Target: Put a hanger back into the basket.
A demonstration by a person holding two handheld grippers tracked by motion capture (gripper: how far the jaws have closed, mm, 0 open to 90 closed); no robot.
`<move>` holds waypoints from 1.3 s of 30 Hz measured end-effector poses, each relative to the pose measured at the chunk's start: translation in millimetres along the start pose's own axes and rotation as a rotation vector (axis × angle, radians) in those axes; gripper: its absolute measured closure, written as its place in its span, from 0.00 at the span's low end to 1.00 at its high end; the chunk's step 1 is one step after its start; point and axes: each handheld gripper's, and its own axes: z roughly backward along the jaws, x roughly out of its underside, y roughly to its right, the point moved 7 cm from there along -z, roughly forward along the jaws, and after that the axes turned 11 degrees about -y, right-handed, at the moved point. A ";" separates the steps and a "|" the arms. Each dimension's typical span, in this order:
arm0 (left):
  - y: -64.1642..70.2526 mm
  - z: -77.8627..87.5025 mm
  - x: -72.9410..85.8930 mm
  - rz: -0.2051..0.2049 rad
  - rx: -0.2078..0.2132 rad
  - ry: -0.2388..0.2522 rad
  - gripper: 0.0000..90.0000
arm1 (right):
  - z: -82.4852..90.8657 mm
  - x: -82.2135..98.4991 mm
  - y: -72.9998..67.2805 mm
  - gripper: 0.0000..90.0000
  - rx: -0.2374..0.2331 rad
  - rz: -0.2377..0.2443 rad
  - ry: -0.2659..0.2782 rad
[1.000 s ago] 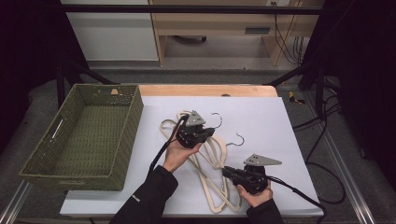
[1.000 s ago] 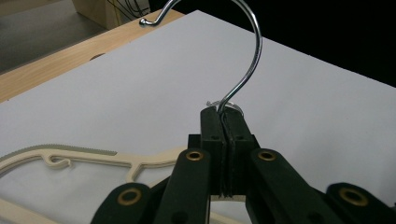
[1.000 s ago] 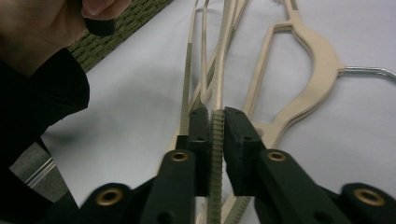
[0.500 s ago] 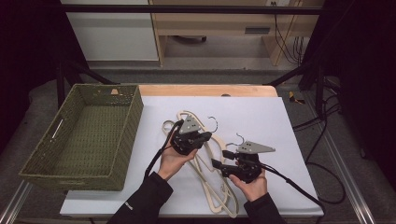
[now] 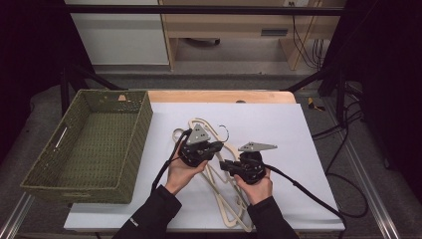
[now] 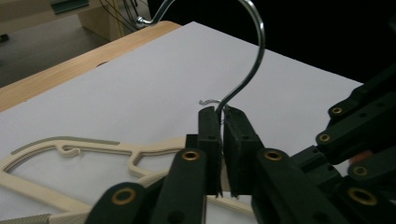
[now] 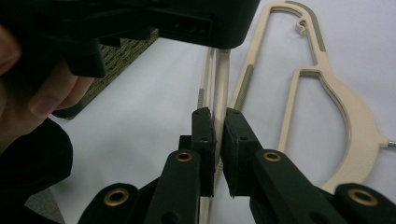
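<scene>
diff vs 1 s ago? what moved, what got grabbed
The right tool moved up and left from the table's near edge, closing on the left tool; its jaws now clamp a beige hanger bar. The left tool barely moved and pinches a metal hook. The green basket and hanger pile stayed put.

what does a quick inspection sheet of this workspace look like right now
surface: white sheet over a wooden table.
job's things: cream plastic hangers with metal hooks piled mid-sheet; green woven basket at the left, nothing seen inside.
clutter: nothing seen.
grippers: left hand-held gripper shut on a hook's shank; right hand-held gripper shut on a hanger bar.
cables: black gripper cable trails right.
surroundings: dark frame, wooden furniture behind.
</scene>
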 end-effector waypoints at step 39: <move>20.7 58.8 68.7 -0.164 0.131 -0.202 0.71 | 36.5 25.9 -38.9 0.96 -0.300 0.392 -0.081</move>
